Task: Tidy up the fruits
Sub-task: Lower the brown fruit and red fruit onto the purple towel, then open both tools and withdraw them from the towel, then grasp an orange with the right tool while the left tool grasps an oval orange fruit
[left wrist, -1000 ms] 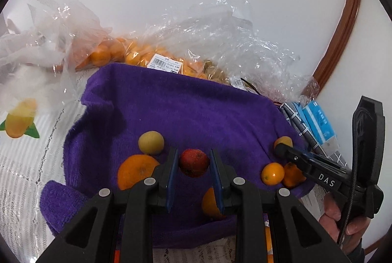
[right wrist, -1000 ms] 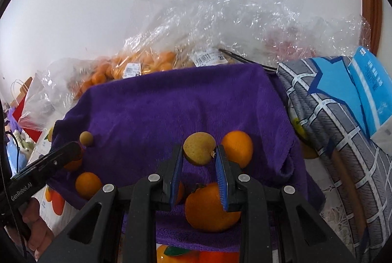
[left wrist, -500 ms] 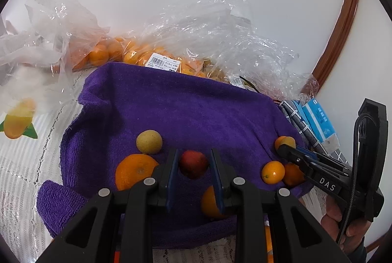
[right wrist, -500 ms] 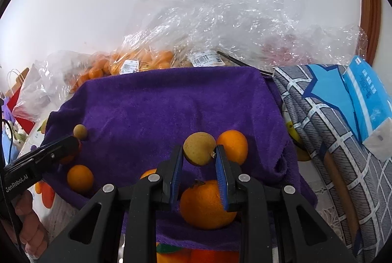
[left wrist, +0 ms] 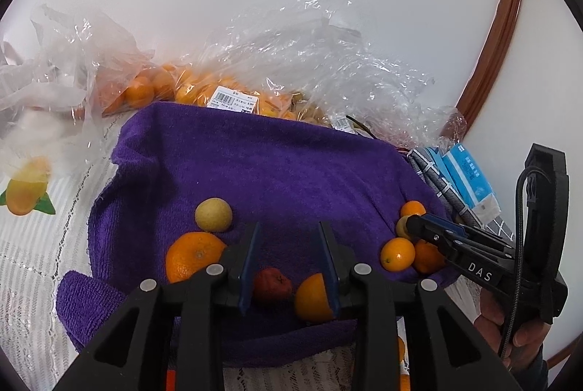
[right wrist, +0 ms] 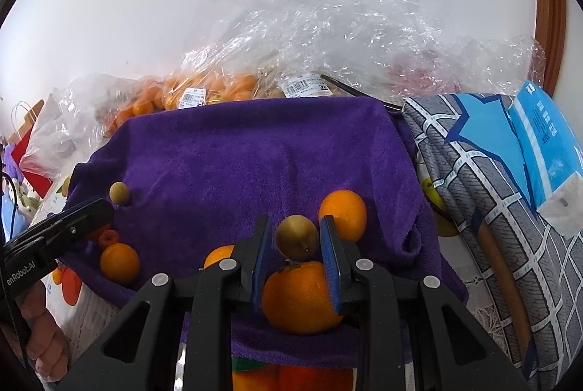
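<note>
Sorting fruit on the purple towel (left wrist: 291, 172) | left gripper (left wrist: 288, 259) jaws spread, red fruit (left wrist: 271, 283) lying loose below, apparently set among oranges | right gripper (right wrist: 296, 241) jaws clenched on brown-yellow fruit (right wrist: 296, 238), held above large orange (right wrist: 300, 296), likely awaiting placement.

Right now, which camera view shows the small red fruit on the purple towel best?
The left wrist view. The small red fruit lies on the purple towel between the fingers of the open left gripper, close and mostly unobstructed. In the right wrist view it is small, at the far left, partly hidden behind that gripper.
</note>
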Motion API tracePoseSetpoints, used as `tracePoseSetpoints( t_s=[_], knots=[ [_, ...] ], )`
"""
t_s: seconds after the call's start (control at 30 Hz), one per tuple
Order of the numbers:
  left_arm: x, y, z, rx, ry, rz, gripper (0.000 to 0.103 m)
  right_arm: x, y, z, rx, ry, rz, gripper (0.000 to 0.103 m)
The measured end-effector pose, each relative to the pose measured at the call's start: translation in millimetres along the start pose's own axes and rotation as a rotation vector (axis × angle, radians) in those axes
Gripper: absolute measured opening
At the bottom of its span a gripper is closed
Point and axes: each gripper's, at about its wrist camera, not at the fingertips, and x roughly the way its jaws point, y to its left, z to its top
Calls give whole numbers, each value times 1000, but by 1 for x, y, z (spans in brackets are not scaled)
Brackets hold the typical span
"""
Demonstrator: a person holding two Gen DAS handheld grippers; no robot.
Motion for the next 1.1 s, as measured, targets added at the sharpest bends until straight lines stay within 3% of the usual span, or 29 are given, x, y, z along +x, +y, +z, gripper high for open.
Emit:
tracePoseSetpoints(
  t_s=[0.07, 0.27, 0.43, 0.5, 0.63, 0.87, 1.1],
  knots=[
    [-2, 0, 0, -1, -7, 1, 33, -2, -1, 0, 10, -2, 9, 29],
    [-9, 3, 2, -10, -35, -3, 34, -31, 6, 7, 24, -86, 10, 57],
    [-24, 1, 3, 9, -54, 27, 39, -55, 19, 0, 31, -60, 5, 58],
    [-33, 5, 3, -5, -70, 27, 56, -63, 25, -8, 24, -44, 4, 58],
    [-51, 14, -5, -19, -68, 66, 57, -75, 39, -26, 18, -7, 26, 58],
    [-92, 37, -36, -18, -34, 143, 57, -81, 71, -58, 31, 44, 148, 58],
    [-108, 56, -68, -30, 81, 195, 57, -65, 103, -89, -35, 105, 141, 58]
  ],
)
